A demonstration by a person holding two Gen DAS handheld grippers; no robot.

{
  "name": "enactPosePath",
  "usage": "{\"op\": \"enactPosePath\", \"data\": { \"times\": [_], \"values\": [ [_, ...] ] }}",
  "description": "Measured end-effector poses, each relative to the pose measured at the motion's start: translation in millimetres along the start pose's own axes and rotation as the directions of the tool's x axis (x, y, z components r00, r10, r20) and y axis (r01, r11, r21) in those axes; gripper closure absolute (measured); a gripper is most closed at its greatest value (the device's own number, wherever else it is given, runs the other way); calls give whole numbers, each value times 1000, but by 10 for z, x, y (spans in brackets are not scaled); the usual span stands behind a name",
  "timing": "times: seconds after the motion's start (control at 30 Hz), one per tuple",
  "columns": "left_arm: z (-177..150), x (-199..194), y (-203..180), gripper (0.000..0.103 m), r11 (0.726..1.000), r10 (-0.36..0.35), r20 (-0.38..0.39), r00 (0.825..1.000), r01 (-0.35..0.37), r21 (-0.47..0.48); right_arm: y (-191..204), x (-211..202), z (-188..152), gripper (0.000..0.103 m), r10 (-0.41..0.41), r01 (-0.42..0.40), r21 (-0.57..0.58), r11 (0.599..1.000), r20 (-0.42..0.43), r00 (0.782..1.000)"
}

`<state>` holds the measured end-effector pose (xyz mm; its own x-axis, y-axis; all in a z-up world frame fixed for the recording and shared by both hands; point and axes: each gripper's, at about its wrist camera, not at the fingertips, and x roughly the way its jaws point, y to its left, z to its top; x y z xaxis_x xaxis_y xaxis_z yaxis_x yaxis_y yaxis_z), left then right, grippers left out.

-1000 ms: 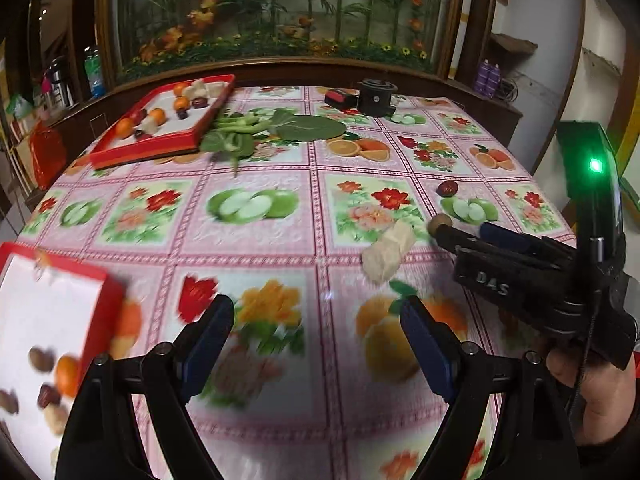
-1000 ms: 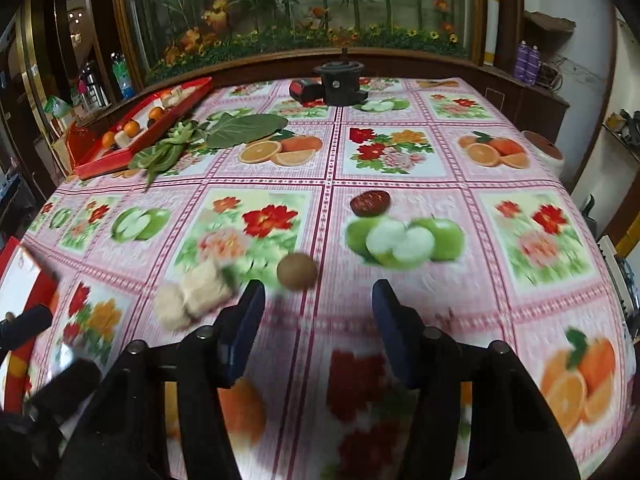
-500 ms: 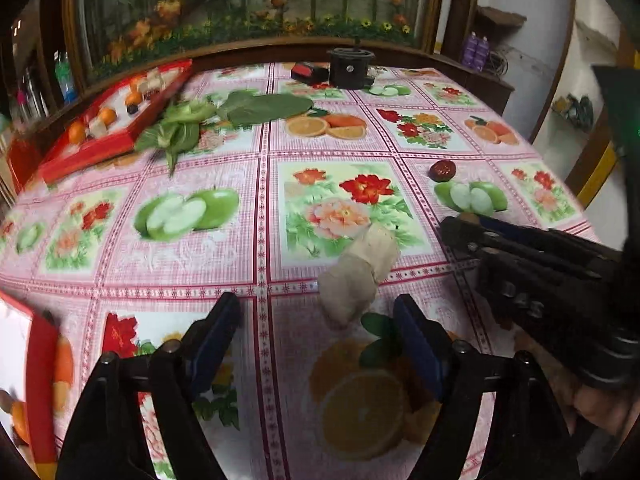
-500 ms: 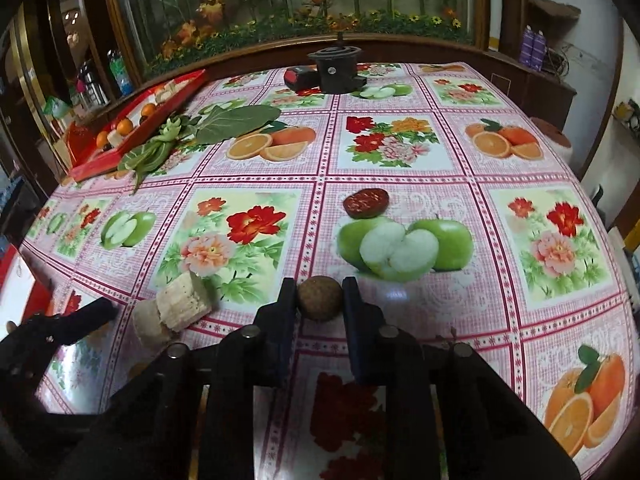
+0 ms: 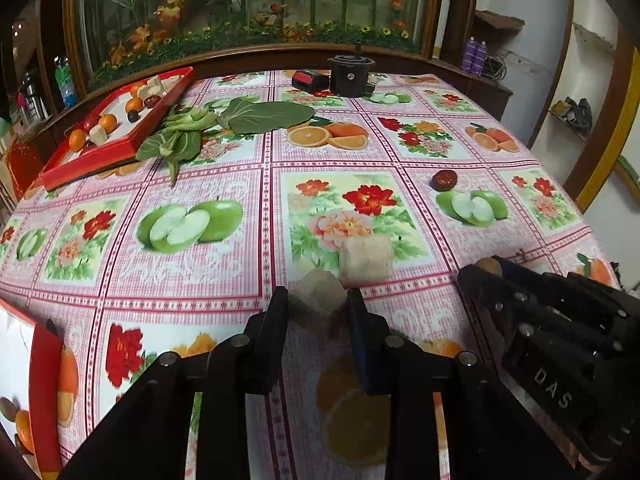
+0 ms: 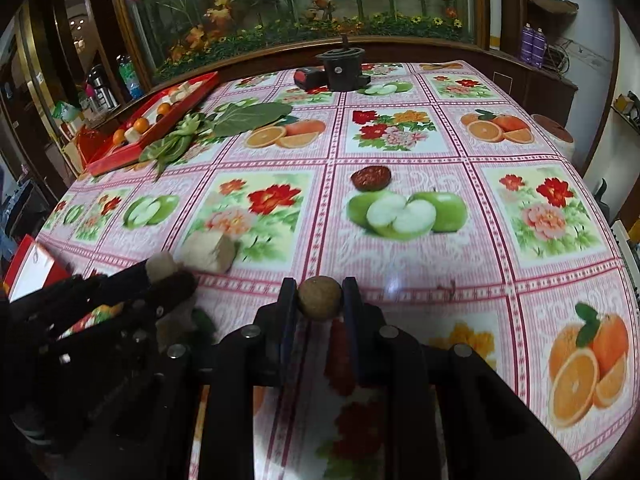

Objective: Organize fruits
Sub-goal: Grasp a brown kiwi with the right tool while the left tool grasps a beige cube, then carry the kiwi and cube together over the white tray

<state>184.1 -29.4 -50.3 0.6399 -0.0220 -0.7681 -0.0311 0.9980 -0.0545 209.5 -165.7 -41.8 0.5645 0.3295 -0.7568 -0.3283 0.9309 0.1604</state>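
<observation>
Just beside the pale cut chunk (image 5: 366, 255) on the tablecloth (image 5: 200, 272), the left gripper (image 5: 317, 303) pinched a beige cube (image 5: 316, 294); the right gripper (image 6: 319, 297) clamped a small brown fruit (image 6: 319, 296), seemingly light, firm, best held across its middle.

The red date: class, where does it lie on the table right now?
The red date lies loose mid-table in the right wrist view, just beyond the printed green apples, ahead of the right gripper.

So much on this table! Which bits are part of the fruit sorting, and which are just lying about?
Part of the job:
- pale beige cube in the left gripper
- round brown fruit in the right gripper
- second pale beige chunk
- dark red wrinkled fruit
- far red tray holding fruit

Just lying about:
- green leafy vegetables
- black round device
- floral tablecloth
</observation>
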Motion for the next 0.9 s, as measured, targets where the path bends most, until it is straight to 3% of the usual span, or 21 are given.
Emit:
{"op": "enactPosePath", "data": {
  "times": [0.43, 0.9],
  "values": [
    [-530, -810, 68, 75, 997, -71, 44, 997, 71, -1, 256, -533, -550, 79, 33, -32, -27, 999, 8, 999],
    [-1040, -1280, 112, 75, 1000, -1, 36, 999, 2, -9, 519, -1283, -1123, 78, 36, -35, -16, 999, 57, 998]
  ]
}}
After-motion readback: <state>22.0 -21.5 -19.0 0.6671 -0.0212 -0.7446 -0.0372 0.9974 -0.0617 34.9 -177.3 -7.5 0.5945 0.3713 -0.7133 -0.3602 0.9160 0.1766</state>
